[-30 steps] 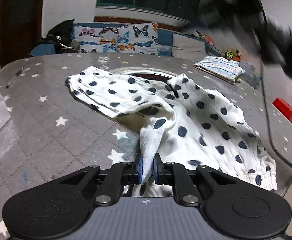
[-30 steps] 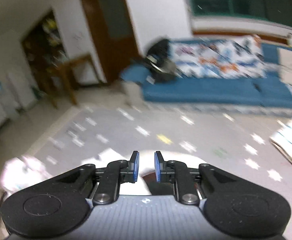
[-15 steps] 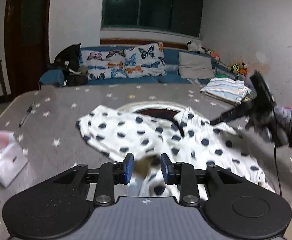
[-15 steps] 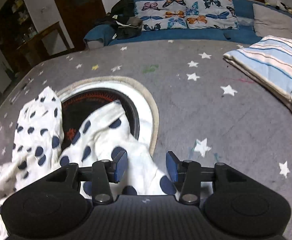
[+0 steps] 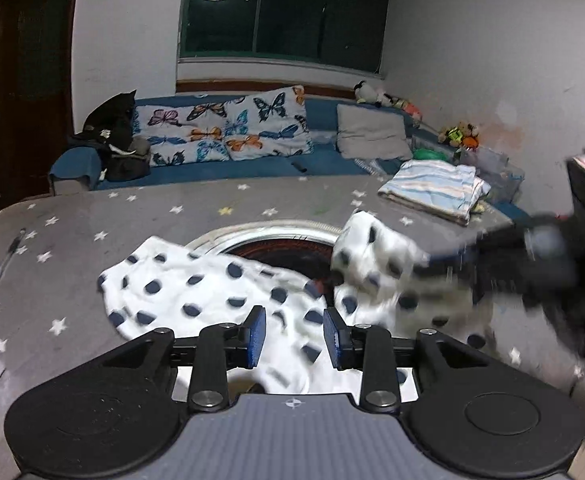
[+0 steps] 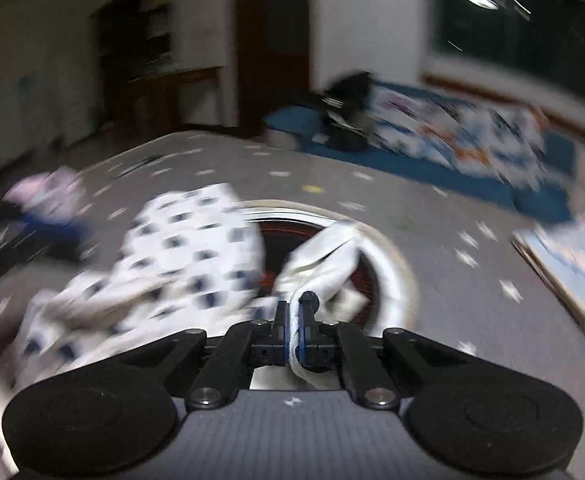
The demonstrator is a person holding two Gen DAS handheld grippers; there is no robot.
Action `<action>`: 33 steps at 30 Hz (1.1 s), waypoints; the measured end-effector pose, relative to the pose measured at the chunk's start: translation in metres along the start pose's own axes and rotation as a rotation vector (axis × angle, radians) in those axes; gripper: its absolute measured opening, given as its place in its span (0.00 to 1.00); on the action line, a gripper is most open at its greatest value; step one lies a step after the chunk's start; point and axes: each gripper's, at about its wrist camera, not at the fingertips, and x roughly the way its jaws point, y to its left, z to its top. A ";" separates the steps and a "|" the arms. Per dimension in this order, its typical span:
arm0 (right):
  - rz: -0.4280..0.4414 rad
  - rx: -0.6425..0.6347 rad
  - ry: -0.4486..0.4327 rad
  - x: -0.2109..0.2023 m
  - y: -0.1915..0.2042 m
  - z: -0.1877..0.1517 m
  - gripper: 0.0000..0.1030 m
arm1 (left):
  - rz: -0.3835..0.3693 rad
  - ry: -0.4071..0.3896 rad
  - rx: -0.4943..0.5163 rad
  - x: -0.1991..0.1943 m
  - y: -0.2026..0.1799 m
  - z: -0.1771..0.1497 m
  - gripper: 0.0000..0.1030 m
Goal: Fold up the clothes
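Your left gripper (image 5: 293, 337) hangs low over the near edge of the spotted garment (image 5: 212, 296) with its blue pads spread wide and nothing between them; cloth lies under the gap but is not pinched. Your right gripper (image 6: 292, 322) has its pads pressed together on a white fold of that garment (image 6: 320, 264), and the pinched cloth rises off the table (image 6: 432, 216); from the left wrist view the right gripper (image 5: 448, 258) is a dark blur at the right, with a spotted corner bunched at its tip. The rest of the garment sprawls crumpled on the grey, star-printed table (image 5: 92, 220), partly covering a round ring (image 5: 276, 228) set in the tabletop; a folded striped cloth (image 5: 432, 186) sits well apart at the far right, and a pen (image 5: 6, 258) lies at the far left.
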 end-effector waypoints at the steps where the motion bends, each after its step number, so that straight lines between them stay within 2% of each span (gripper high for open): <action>1: 0.033 -0.040 0.012 0.000 0.015 -0.003 0.03 | -0.011 -0.002 -0.005 0.003 -0.001 0.002 0.33; 3: 0.100 -0.119 0.037 0.001 0.045 -0.008 0.04 | -0.032 -0.003 -0.012 0.009 -0.004 0.005 0.33; 6: 0.164 -0.124 0.080 0.007 0.066 -0.020 0.08 | -0.049 0.009 -0.006 0.019 -0.010 0.004 0.33; 9: 0.220 -0.061 0.096 0.002 0.065 -0.024 0.09 | -0.049 0.043 -0.004 0.031 -0.009 -0.002 0.33; 13: 0.257 0.081 0.055 -0.025 0.039 -0.019 0.10 | -0.024 0.096 -0.001 0.045 0.000 -0.016 0.33; 17: 0.179 0.182 0.007 -0.035 0.003 -0.007 0.11 | -0.004 0.138 -0.016 0.053 0.007 -0.029 0.33; 19: 0.145 0.229 0.014 -0.027 -0.011 -0.004 0.11 | 0.007 0.150 -0.021 0.053 0.010 -0.034 0.33; 23: 0.040 0.267 0.100 0.011 -0.037 -0.003 0.12 | 0.017 0.160 -0.035 0.049 0.017 -0.040 0.33; 27: 0.054 0.288 0.151 0.038 -0.047 -0.012 0.12 | 0.031 0.164 -0.041 0.044 0.022 -0.041 0.33; 33: 0.104 0.263 0.158 0.050 -0.036 -0.009 0.13 | 0.040 0.165 -0.046 0.043 0.029 -0.040 0.35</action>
